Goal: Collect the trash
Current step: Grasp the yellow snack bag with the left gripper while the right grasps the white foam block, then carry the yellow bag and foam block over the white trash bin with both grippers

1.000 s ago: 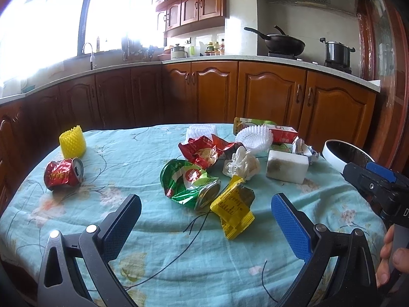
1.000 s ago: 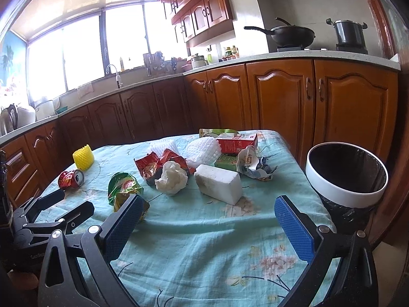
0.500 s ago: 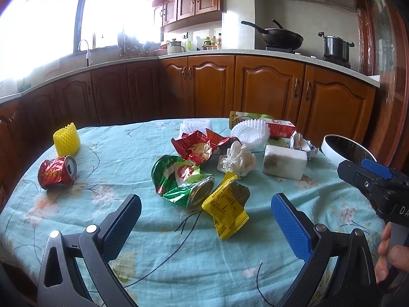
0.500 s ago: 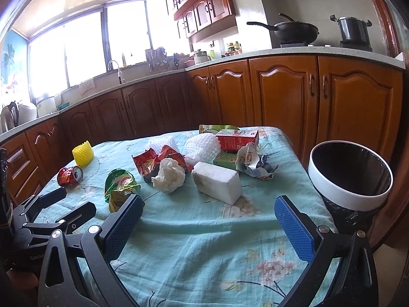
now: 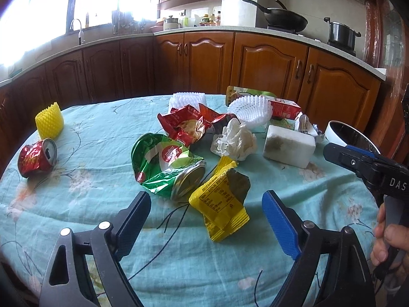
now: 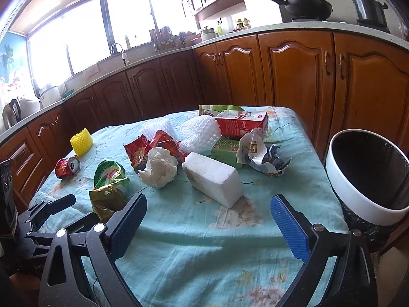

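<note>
We see the trash heaped on a table (image 5: 84, 232) under a teal floral cloth. Just ahead of our left claw (image 5: 205, 207) lies a crinkled yellow wrapper (image 5: 217, 204), partly between its released, empty jaws, which have just been closing; a crushed green foil bag (image 5: 163, 163) touches the wrapper on the left. Ahead of our right claw (image 6: 208, 212), also released and narrowing on nothing, sits a white foam block (image 6: 213, 179), crumpled tissue (image 6: 159, 167) left of it. A round white-rimmed bin (image 6: 358, 199) stands to its right.

White letters "DAS" stand on the right tool's (image 5: 352, 158) black body.
</note>
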`<state>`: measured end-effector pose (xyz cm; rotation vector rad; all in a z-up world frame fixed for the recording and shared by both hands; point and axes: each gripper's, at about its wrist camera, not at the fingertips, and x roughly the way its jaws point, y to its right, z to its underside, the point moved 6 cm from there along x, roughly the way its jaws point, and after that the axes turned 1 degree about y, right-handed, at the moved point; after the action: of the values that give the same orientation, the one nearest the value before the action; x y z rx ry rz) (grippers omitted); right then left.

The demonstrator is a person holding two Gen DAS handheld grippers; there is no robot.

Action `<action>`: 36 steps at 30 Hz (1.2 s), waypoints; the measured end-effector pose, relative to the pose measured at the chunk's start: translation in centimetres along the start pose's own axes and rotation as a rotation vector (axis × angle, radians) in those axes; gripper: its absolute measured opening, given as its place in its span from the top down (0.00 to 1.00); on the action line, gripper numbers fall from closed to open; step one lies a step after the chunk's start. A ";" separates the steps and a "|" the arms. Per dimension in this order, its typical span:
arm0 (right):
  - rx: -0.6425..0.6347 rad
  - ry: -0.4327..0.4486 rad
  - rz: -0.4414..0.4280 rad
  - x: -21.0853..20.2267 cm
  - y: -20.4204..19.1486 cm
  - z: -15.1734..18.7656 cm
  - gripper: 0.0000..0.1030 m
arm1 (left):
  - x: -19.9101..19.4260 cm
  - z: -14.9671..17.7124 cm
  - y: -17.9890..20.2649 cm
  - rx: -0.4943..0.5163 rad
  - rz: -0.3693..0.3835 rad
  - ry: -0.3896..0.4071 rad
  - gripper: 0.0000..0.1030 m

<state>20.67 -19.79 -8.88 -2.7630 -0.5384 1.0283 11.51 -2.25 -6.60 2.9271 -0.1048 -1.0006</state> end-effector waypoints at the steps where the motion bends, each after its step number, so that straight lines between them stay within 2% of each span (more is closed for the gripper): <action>1: -0.004 -0.016 -0.007 0.6 0.1 -0.1 0.09 | 0.3 0.0 0.0 -0.002 0.006 -0.012 0.23; 4: -0.014 -0.064 -0.017 2.6 0.6 -0.2 0.16 | 2.5 -1.1 -0.1 -0.005 0.028 -0.050 0.36; 6: -0.026 -0.098 -0.016 4.1 1.0 -0.3 0.22 | 3.4 -1.2 0.2 -0.003 0.045 -0.072 0.49; 10: -0.035 -0.146 -0.026 6.3 1.6 -0.5 0.34 | 4.6 -1.7 0.6 0.007 0.070 -0.088 0.56; 12: -0.036 -0.162 -0.040 6.9 1.8 -0.5 0.47 | 5.0 -1.9 0.8 0.014 0.080 -0.086 0.58; 13: -0.031 -0.171 -0.052 7.1 1.8 -0.5 0.58 | 5.1 -2.0 0.9 0.015 0.085 -0.085 0.58; 17: -0.020 -0.143 -0.083 6.2 1.8 -0.6 0.64 | 5.5 -2.3 1.5 0.020 0.115 -0.082 0.61; 25: 0.064 -0.074 -0.074 1.5 3.8 -0.6 0.65 | 5.5 -3.4 3.9 0.057 0.178 -0.070 0.62; 36: 0.168 0.004 0.073 -4.7 10.4 -0.9 0.65 | 6.8 -5.4 10.1 0.137 0.293 -0.071 0.63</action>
<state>20.89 -31.19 -8.07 -2.6533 -0.3353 1.0316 19.63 -12.78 -5.82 2.8750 -0.6081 -1.0848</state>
